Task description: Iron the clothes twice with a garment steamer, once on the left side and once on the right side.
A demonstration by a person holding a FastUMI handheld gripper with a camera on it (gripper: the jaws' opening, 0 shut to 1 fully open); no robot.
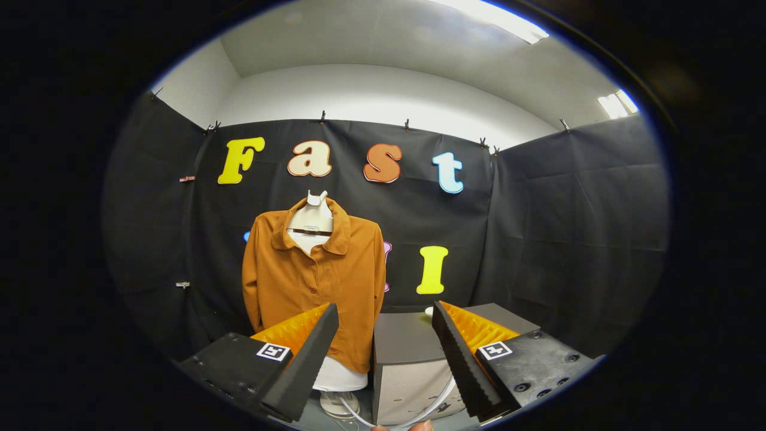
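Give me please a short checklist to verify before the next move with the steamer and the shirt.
1. Hand-held gripper open: ok, fingers spread wide, nothing between them.
2. Steamer located: cannot tell; only a small white object on the grey cabinet and a white hose below.
3. Orange shirt hanging upright on the mannequin: ok.
4. Shirt buttoned, front flat: ok.
5. Way to the shirt free: ok, it hangs beyond the left finger, beside the cabinet.

The shirt's [314, 272] lower left hem hides behind the gripper [383, 359], fingers spread apart; beside the shirt, a small white thing [428, 311] on the cabinet [407, 341] sits half-hidden. The white cord [440, 398] below is cut off.
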